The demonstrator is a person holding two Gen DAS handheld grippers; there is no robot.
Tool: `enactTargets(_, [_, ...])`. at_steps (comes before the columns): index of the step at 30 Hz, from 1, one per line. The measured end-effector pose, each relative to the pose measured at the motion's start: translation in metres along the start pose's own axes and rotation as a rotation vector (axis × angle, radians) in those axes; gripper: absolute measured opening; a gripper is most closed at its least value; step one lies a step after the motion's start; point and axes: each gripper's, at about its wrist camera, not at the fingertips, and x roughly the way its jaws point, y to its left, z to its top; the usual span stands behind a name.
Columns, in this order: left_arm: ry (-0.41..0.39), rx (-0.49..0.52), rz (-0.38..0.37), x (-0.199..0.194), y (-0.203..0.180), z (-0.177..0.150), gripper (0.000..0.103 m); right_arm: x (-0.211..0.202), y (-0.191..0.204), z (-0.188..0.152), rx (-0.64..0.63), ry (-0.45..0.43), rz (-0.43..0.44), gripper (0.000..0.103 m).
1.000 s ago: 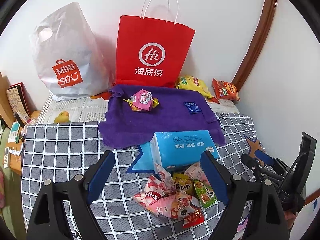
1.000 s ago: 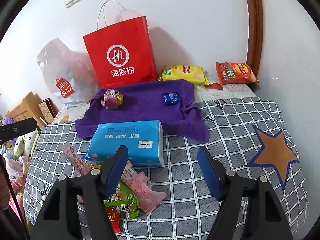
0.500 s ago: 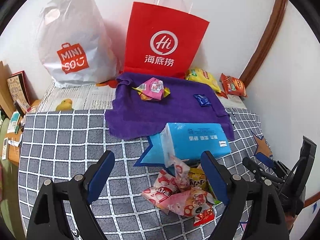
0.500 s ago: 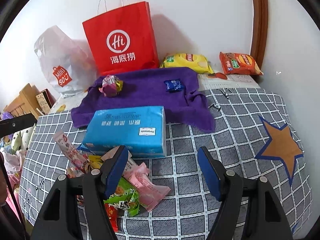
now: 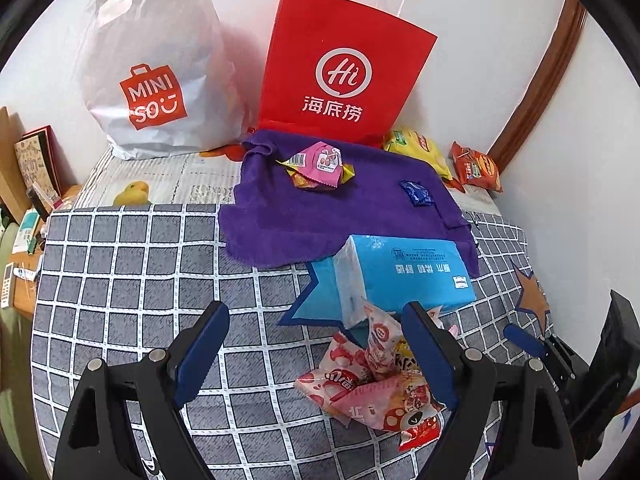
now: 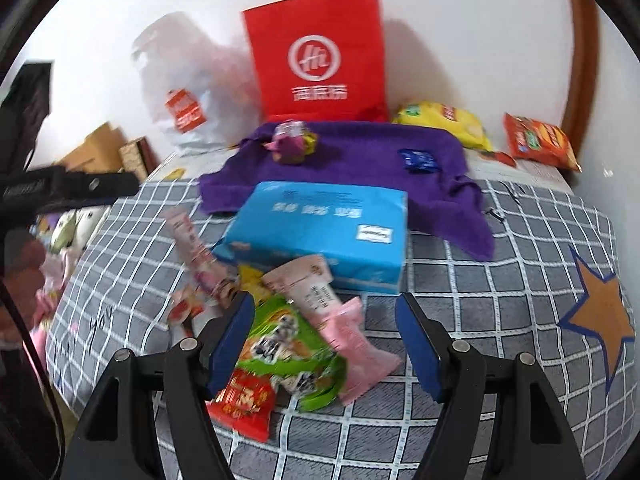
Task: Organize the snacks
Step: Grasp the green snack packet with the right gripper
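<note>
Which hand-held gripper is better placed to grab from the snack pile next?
Right hand-held gripper, probably: its open jaws already frame the green snack packet. In the left hand-held gripper view the pile sits off toward one finger.

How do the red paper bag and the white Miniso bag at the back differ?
The red paper bag stands upright with flat, crisp sides; the white Miniso bag is soft plastic, rounded and bulging. The red bag has white cord handles on top; the white bag has a cut-out hand hole. The red bag's logo is white; the white bag's logo is orange-red. Both stand against the wall behind the purple towel.
</note>
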Motion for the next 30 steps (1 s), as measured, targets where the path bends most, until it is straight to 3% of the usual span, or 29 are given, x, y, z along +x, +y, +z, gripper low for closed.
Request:
enactTargets(9, [-0.001,-0.004,0.004,-0.005,0.002,-0.007,0.087,0.002,0.019,-0.02,-0.103,0.025,0.034,0.08])
enactTargets(21, [0.01,-0.026,0.023,-0.007,0.014,-0.02,0.087,0.036,0.023,-0.034,-0.142,0.098,-0.038,0.079])
enactTargets(23, [0.011,-0.025,0.025,-0.007,0.014,-0.022,0.087,0.04,0.024,-0.034,-0.15,0.103,-0.042,0.07])
enactTargets(24, [0.011,-0.022,0.027,-0.007,0.013,-0.023,0.087,0.041,0.024,-0.034,-0.151,0.101,-0.039,0.059])
enactTargets(30, [0.026,-0.008,0.015,-0.002,0.006,-0.028,0.087,0.027,0.016,-0.034,-0.12,0.046,-0.022,0.057])
